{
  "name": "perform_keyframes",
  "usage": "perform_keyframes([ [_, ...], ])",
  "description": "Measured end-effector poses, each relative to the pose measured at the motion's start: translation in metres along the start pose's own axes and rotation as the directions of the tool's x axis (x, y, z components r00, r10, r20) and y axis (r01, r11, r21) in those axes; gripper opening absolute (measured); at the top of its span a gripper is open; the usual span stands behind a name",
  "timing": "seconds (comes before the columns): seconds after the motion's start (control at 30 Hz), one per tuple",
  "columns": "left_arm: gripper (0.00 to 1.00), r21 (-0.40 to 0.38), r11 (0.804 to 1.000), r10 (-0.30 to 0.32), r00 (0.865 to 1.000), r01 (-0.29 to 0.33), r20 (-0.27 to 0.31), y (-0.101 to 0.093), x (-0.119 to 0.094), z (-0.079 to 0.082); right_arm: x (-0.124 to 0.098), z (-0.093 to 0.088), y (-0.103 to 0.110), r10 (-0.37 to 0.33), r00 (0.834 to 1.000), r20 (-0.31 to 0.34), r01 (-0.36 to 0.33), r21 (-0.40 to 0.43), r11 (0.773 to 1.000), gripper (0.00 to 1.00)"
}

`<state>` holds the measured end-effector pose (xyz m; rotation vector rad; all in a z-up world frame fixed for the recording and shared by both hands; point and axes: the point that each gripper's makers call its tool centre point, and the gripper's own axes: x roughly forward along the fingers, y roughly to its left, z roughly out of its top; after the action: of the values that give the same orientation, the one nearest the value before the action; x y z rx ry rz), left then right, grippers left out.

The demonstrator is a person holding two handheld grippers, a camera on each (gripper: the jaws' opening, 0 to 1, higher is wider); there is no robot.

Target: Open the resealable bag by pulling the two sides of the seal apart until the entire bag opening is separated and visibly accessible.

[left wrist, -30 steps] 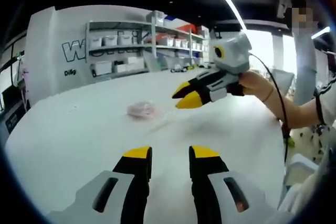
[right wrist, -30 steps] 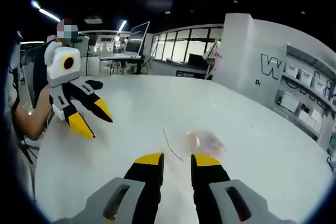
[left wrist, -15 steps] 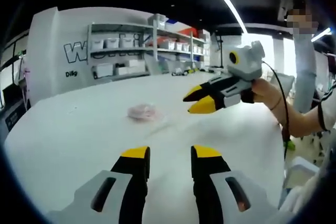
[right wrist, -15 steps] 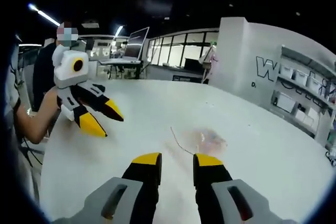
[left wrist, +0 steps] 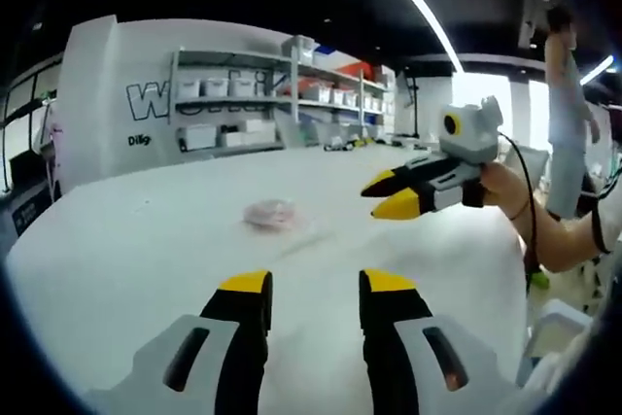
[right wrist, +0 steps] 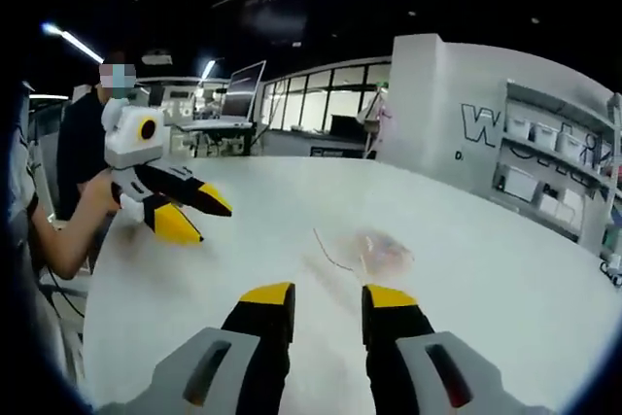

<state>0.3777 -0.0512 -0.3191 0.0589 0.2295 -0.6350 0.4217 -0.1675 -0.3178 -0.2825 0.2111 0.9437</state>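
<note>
A small clear resealable bag (left wrist: 271, 213) with pinkish contents lies flat on the white table (left wrist: 136, 240). In the right gripper view the bag (right wrist: 381, 250) lies just beyond my jaws, its seal edge a thin line toward the left. My left gripper (left wrist: 315, 286) is open and empty, held above the table short of the bag. My right gripper (right wrist: 329, 294) is open and empty too. Across the table my right gripper (left wrist: 391, 194) hovers to the right of the bag, and my left gripper (right wrist: 192, 216) hovers at the left, each held by a hand.
Shelves with white bins (left wrist: 248, 114) line the wall behind the table. A person's arm (left wrist: 544, 230) reaches in from the right. Desks and a monitor (right wrist: 243, 85) stand beyond the table's far edge.
Both grippers have drawn back and apart from each other; the right one has moved right and farther away in the left gripper view. The bag has not moved.
</note>
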Motion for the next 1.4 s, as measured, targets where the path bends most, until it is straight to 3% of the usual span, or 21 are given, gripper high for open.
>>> perform_keyframes([
  [0.3,0.42,-0.013,1.000,0.005,0.999,-0.005,0.033,-0.002,-0.005,-0.003,-0.015,-0.014,0.009,-0.035,0.999,0.004,0.034,0.019,0.999,0.32],
  [0.6,0.43,-0.024,1.000,0.017,0.997,-0.015,0.069,-0.001,-0.011,0.002,-0.027,-0.014,0.005,-0.058,0.998,0.023,0.057,0.042,0.997,0.32],
  [0.93,0.51,-0.040,0.999,0.019,0.994,-0.015,0.103,-0.001,-0.019,-0.001,-0.036,-0.019,0.010,-0.078,0.996,0.035,0.075,0.066,0.995,0.37],
  [1.17,0.66,-0.042,0.998,0.054,0.990,-0.049,0.128,0.005,-0.022,-0.003,-0.042,-0.027,0.013,-0.108,0.994,0.034,0.105,0.071,0.992,0.49],
  [1.4,0.67,-0.065,0.997,0.055,0.987,-0.045,0.151,0.005,-0.025,0.001,-0.044,-0.029,0.013,-0.122,0.992,0.033,0.119,0.077,0.990,0.51],
])
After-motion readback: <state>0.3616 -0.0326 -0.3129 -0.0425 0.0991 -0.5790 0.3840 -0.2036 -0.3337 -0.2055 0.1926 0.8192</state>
